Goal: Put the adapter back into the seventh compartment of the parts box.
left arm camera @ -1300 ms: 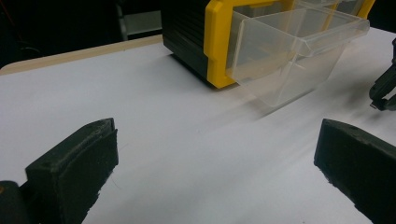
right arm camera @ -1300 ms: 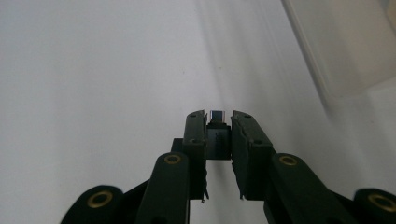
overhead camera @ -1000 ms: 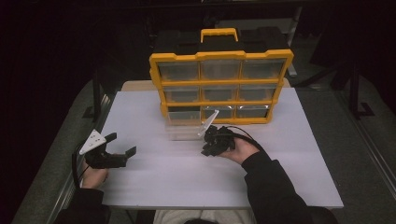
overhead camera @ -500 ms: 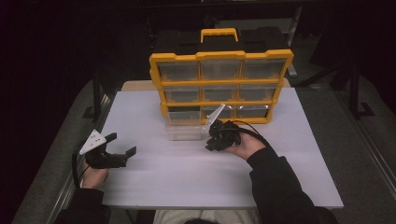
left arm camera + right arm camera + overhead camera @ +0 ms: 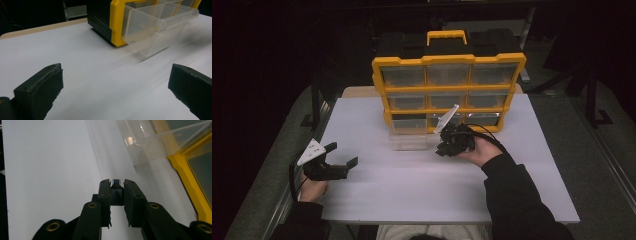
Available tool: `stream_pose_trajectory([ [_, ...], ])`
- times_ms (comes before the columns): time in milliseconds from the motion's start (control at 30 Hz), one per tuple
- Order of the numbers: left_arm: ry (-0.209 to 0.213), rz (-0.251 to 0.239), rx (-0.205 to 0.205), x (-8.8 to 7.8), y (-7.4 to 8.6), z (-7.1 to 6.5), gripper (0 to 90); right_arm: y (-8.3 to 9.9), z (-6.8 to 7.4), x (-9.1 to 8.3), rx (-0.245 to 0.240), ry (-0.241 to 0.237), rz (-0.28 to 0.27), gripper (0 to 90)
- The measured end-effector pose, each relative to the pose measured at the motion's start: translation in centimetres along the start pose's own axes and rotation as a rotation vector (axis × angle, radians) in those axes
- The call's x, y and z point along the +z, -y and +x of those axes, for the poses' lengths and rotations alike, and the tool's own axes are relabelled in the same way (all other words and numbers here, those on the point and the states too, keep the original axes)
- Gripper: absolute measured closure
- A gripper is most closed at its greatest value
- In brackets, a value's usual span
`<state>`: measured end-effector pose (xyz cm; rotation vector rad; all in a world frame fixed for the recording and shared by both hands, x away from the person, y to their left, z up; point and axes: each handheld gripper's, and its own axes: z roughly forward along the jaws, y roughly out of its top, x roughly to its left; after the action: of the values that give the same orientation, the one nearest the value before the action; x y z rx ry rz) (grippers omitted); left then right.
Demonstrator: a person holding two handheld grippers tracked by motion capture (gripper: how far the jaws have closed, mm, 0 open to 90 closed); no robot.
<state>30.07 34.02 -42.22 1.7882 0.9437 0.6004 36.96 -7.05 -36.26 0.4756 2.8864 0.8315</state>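
Observation:
A yellow and black organizer (image 5: pixel 447 90) with clear drawers stands at the back of the white table. Its bottom-left drawer (image 5: pixel 408 140) is pulled out, and I also see this drawer (image 5: pixel 160 27) in the left gripper view. My right gripper (image 5: pixel 443 149) hovers just right of that drawer, in front of the organizer. In the right gripper view this gripper (image 5: pixel 117 186) is shut on a small black part (image 5: pixel 116 181) with a shiny tip, and the drawer (image 5: pixel 142 142) lies ahead. My left gripper (image 5: pixel 343 155) rests open at the table's left with nothing between its jaws.
The white table (image 5: pixel 412 190) ends in a near edge by the person's body. Dark floor and a black frame (image 5: pixel 314 100) lie to the left. The organizer's yellow frame (image 5: pixel 185 172) runs close along the right gripper's right side.
The right hand has risen a little and drifted toward the organizer with the small part still in its jaws. The left gripper has stayed in place.

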Motion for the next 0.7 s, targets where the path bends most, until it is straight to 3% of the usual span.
stream_pose_trajectory([
  [700, 0.0, -0.002, 0.001, 0.0, 0.0, 0.1, 0.0, -0.5, -1.0, -2.3, 0.001, 0.031, -0.022, 74.6],
])
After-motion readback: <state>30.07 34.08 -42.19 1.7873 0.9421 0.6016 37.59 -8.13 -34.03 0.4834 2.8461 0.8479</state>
